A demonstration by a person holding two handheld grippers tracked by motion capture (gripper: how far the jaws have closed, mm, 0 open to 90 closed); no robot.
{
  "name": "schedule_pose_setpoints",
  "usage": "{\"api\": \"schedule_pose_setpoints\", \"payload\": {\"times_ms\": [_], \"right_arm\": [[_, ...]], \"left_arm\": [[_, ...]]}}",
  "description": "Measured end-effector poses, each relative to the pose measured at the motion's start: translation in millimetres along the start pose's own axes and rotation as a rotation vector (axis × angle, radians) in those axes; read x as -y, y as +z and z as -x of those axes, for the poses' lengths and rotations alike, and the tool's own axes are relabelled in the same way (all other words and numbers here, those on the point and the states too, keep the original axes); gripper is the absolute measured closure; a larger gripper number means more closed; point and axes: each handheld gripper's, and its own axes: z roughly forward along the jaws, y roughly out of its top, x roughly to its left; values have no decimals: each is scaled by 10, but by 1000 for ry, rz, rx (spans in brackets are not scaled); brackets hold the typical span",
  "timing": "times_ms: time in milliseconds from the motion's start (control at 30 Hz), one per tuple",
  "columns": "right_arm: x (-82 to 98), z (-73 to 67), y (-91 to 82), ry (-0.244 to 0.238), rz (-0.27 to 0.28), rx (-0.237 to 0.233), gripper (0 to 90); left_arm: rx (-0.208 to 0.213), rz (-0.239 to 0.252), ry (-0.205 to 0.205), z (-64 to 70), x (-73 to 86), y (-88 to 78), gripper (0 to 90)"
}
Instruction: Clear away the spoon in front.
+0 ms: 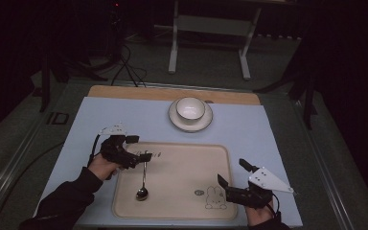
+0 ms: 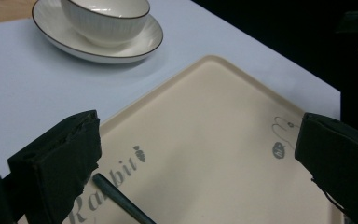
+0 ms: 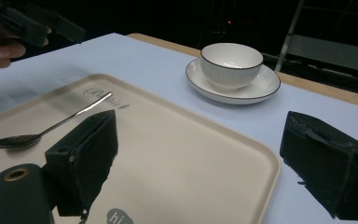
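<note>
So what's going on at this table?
A person holds a two-jaw gripper in each hand over a beige tray. A spoon lies on the tray, with the open left gripper just above its handle end. The right gripper is open too, near the tray's corner. A bowl sits on a saucer beyond.

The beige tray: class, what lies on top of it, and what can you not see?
On the beige plastic tray lies one metal spoon, bowl end nearest the person, with printed lettering and a rabbit drawing. The left hand-held gripper covers the tip of the spoon's handle in the high view.
</note>
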Motion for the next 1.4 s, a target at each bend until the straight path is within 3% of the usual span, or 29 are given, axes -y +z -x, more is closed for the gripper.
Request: {"api": "schedule_pose_setpoints", "payload": {"times_ms": [100, 367, 767, 1200, 1400], "right_arm": [[-2, -4, 0, -2, 0, -1, 112], [-3, -9, 2, -3, -1, -1, 112], [-2, -16, 5, -7, -4, -1, 112], [0, -20, 12, -10, -7, -5, 112], [5, -24, 18, -12, -10, -3, 112]], "left_arm": [[-1, 11, 32, 80, 3, -52, 8], [4, 25, 66, 229, 69, -161, 8], [-45, 44, 112, 374, 243, -276, 8], [-69, 55, 103, 380, 454, -355, 8], [-84, 54, 121, 394, 514, -363, 8]]}}
